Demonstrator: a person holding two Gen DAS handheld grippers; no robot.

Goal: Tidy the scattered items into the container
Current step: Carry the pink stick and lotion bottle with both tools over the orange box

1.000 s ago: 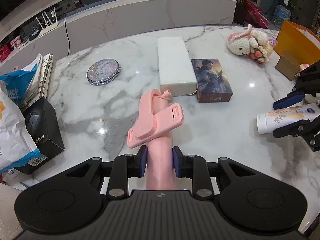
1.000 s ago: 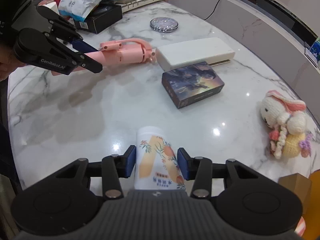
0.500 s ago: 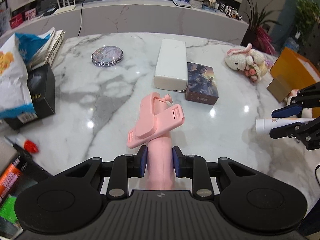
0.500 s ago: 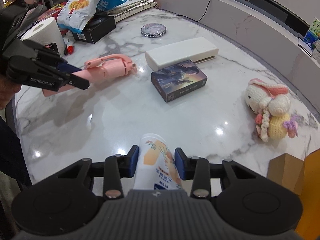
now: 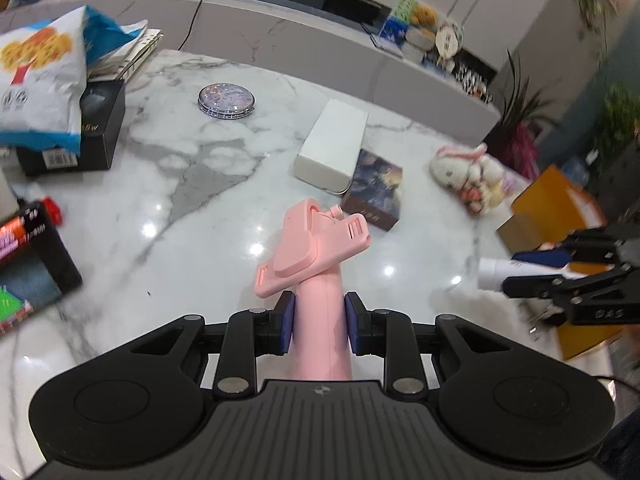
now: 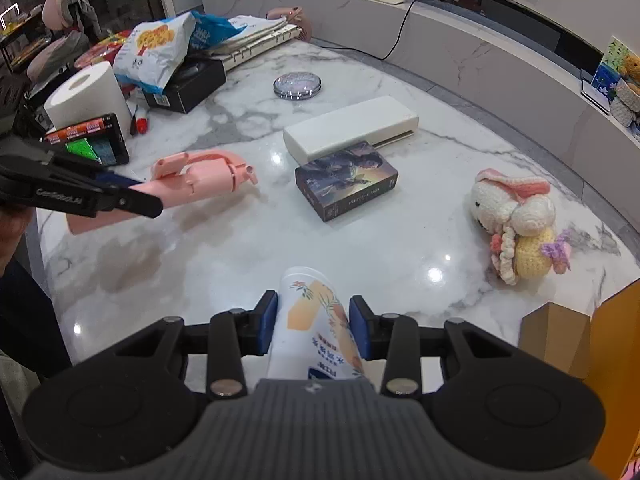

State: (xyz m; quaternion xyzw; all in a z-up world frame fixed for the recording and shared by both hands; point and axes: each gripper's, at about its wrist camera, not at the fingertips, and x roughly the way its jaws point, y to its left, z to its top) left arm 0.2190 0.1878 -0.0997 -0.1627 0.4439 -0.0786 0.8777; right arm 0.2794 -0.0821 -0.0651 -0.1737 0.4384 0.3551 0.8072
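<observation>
Pink plastic fills the middle of the left wrist view: a folding pink phone holder with a clip head (image 5: 316, 256) stands out from the left gripper (image 5: 320, 322), whose blue pads press on its stem from both sides, so the jaws are closed on it and it hangs above the white marble table (image 5: 192, 216). Beyond it lie a long white rectangular box (image 5: 334, 146) and, touching its near end, a dark picture-printed card box (image 5: 374, 194). A round glittery compact mirror (image 5: 226, 103) sits farther back; a crocheted white bunny toy (image 5: 468, 178) lies to the right, near an orange cardboard container (image 5: 560, 208) at the table's edge. At the far right the right gripper (image 5: 532, 270) shows blurred, clamped on a white tube.

From the right wrist view, the right gripper (image 6: 313, 324) grips that white floral-printed tube (image 6: 314, 320) between its blue pads, lifted clear of the marble. The left gripper (image 6: 138, 196) enters from the left, carrying the pink holder (image 6: 200, 178) roughly level over the table. The white box (image 6: 352, 128) and card box (image 6: 346, 178) lie mid-table, the bunny (image 6: 518, 224) to the right, and the orange container's wall (image 6: 612, 344) at the lower right corner. A snack bag (image 6: 156, 56), a black box (image 6: 188, 84) and a paper roll (image 6: 86, 96) crowd the far left.
</observation>
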